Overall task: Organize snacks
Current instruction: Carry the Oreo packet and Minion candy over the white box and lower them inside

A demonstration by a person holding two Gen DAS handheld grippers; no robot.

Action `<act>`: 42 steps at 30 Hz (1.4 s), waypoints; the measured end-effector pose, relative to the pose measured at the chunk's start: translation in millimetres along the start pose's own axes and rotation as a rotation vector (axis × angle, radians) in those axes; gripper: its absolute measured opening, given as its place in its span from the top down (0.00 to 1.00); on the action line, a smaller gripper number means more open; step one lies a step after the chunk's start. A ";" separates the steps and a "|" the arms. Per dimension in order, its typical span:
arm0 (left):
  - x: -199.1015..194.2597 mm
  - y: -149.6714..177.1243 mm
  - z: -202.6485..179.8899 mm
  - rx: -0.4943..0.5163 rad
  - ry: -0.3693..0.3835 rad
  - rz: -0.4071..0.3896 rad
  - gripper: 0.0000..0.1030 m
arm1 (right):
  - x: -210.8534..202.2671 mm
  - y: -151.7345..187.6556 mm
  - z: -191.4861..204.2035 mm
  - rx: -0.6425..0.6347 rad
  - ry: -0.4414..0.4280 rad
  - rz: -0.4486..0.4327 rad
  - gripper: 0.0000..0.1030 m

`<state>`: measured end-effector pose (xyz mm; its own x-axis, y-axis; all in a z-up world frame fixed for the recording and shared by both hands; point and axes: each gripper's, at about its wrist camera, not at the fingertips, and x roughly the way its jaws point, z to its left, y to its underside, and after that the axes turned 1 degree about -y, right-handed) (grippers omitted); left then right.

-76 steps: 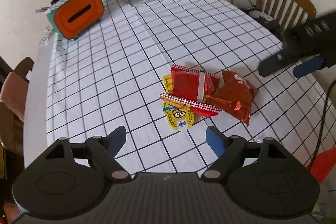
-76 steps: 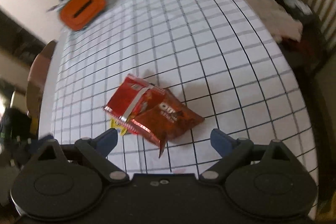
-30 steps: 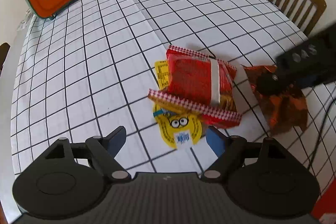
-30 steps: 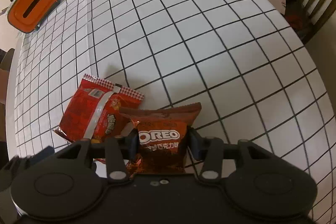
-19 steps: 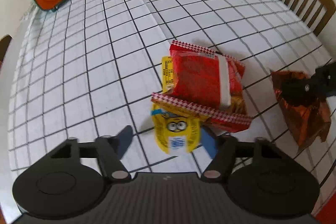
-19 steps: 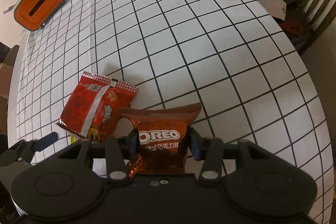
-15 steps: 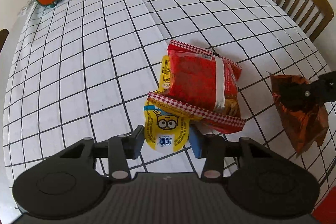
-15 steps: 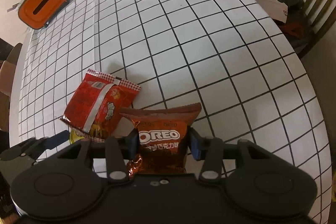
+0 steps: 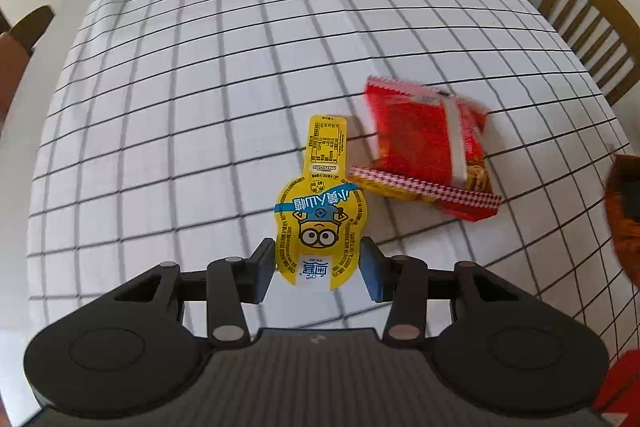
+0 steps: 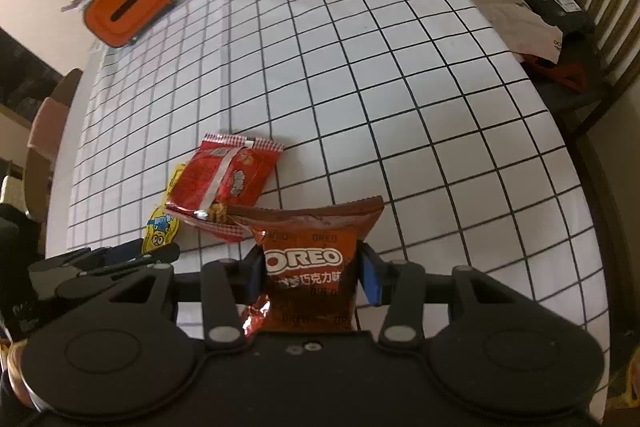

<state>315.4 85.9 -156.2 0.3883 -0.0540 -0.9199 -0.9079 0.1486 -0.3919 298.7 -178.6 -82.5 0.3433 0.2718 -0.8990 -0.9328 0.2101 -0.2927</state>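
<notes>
Two claws clenched on snacks above the checked tablecloth (image 9: pixel 200 107): left gripper (image 9: pixel 318 269) pinching yellow Minion pouch (image 9: pixel 320 211) by its wide end, red snack bag (image 9: pixel 428 147) lying flat just beside, then right gripper (image 10: pixel 311 273) clamping brown Oreo packet (image 10: pixel 310 267) upright.

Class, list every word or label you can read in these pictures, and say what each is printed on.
"OREO": large on the brown packet, repeated small.
"minions": neck of the yellow pouch, upside down.
Chinese print on both: not transcribed.
Red packet: print blurred, unreadable.
</notes>
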 end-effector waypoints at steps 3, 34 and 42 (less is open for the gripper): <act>-8.0 7.0 6.1 -0.011 -0.018 0.001 0.57 | -13.3 6.5 1.1 -0.018 -0.026 -0.007 0.56; -200.5 110.8 -62.9 0.078 -0.037 -0.142 0.57 | -132.2 97.4 -1.5 -0.269 -0.192 -0.023 0.56; -204.8 153.7 -92.8 0.116 -0.074 -0.086 0.57 | -133.0 133.1 -7.9 -0.298 -0.200 0.017 0.56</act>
<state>81.7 28.2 -28.8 0.4782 0.0008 -0.8782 -0.8482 0.2597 -0.4617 128.0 -194.2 -4.5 0.3141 0.4578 -0.8317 -0.9196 -0.0710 -0.3864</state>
